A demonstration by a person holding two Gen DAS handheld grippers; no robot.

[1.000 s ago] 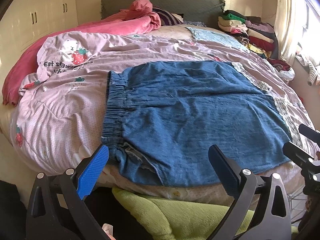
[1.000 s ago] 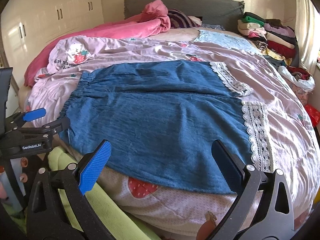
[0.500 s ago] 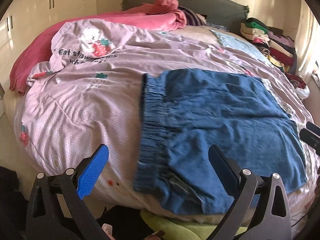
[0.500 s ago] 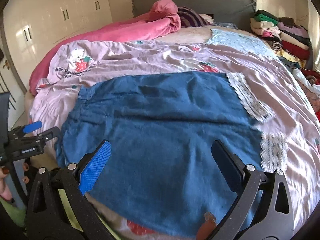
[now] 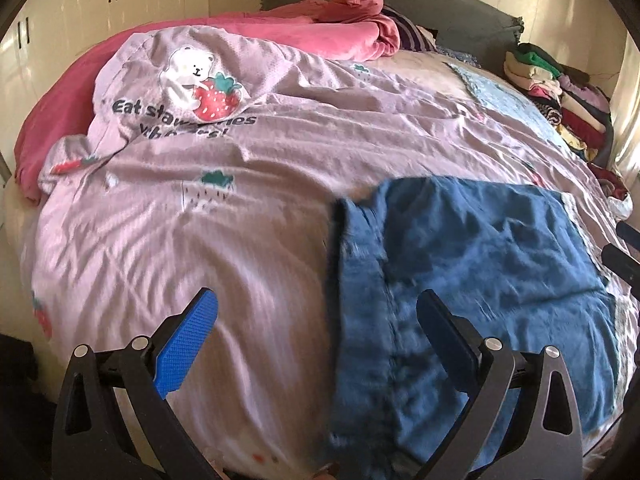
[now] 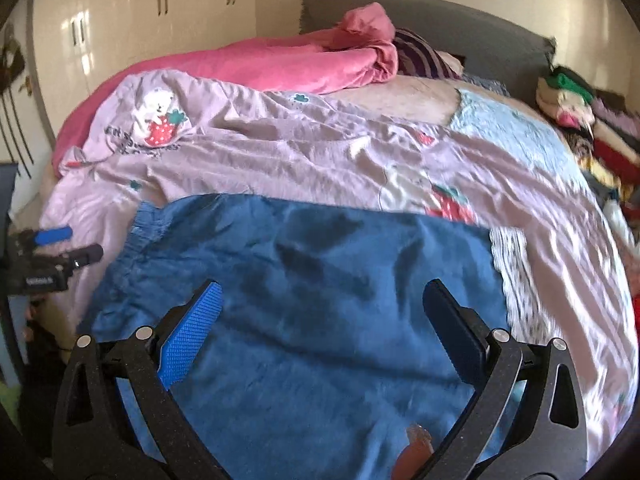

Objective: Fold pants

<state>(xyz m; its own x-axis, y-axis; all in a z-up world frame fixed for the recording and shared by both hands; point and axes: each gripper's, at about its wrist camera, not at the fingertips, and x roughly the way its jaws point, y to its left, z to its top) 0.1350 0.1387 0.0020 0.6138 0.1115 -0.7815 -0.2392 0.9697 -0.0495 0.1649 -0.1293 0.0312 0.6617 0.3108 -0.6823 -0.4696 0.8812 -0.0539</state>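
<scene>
Pants: my blue denim pants [image 6: 320, 300] lie flat on the lilac strawberry-print duvet [image 5: 200, 240], elastic waistband [image 5: 360, 280] at their left end, white lace hem [image 6: 516, 280] at their right end.
Left gripper: my left gripper [image 5: 316, 344] is spread wide and holds nothing; it hovers over the waistband end of the pants, its blue-padded finger above bare duvet.
Right gripper: my right gripper [image 6: 320, 332] is also spread wide and empty, hovering above the middle of the pants.
Beyond the pants: a pink blanket [image 6: 260, 64] is bunched up against the grey headboard [image 6: 460, 36].
Right of the pants: stacked folded clothes [image 5: 560, 92] at the duvet's far edge.
Sharpness: both views are motion-blurred.
</scene>
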